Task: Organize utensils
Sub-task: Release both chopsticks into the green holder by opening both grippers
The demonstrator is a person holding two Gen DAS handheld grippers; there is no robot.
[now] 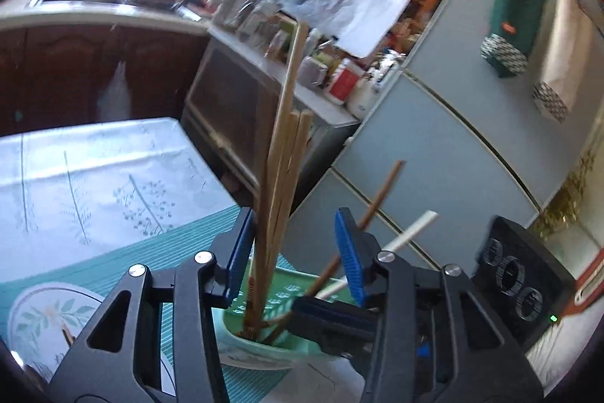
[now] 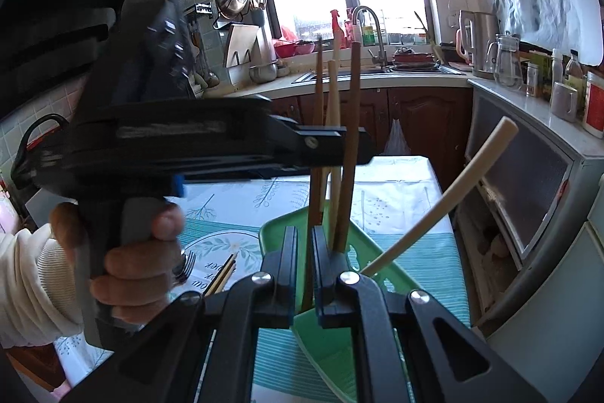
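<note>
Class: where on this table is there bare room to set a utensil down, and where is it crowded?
Free: the white cloth beyond the teal mat, up to the far table edge. Crowded: the near end, where the plate, the green holder of chopsticks and both grippers meet.

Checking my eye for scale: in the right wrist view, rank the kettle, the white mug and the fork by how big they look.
1. kettle
2. white mug
3. fork, partly hidden by the hand

Nearness differs, so true sizes stay unsure.
</note>
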